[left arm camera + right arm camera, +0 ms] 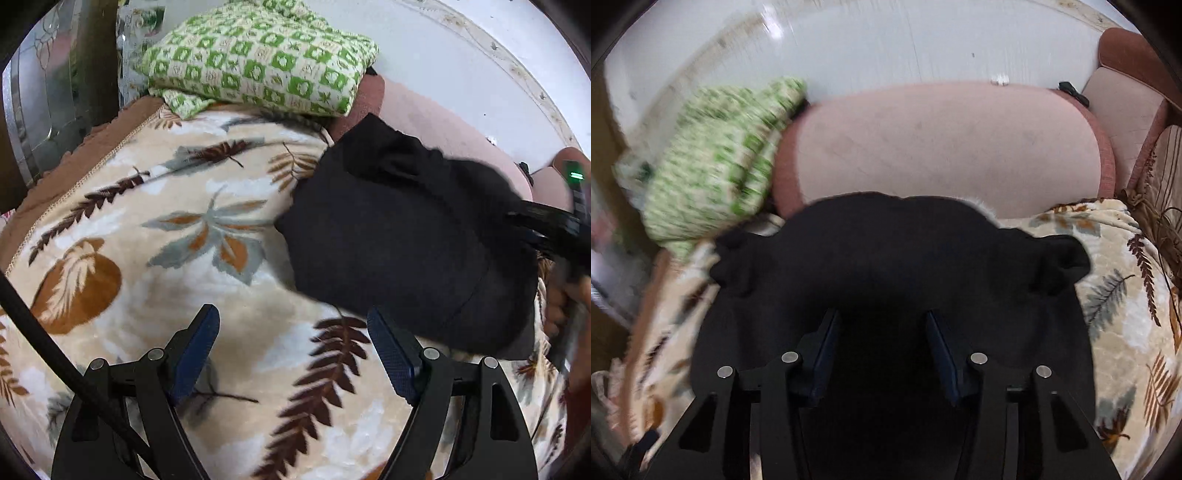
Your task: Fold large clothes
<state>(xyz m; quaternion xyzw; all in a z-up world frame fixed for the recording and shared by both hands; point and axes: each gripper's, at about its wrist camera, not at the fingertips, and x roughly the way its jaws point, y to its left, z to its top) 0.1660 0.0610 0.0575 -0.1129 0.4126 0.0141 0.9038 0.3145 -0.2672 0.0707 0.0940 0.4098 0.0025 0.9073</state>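
Note:
A black garment (pixel 406 236) lies folded into a compact bundle on a leaf-patterned blanket (pixel 155 236). My left gripper (pixel 293 325) is open and empty, over the blanket just left of the garment's near edge. My right gripper (pixel 882 328) is open, its jaws apart just above the black garment (pixel 897 258), which fills the view beneath it. Whether its fingers touch the cloth I cannot tell. The right gripper also shows in the left wrist view (pixel 546 225) at the garment's right side, blurred.
A folded green-and-white checked cloth (pixel 258 59) sits at the back of the blanket, also in the right wrist view (pixel 713 155). A pink sofa cushion (pixel 942 144) lies behind the garment. A white wall (pixel 868 44) rises behind. A black cable (pixel 55 350) crosses the lower left.

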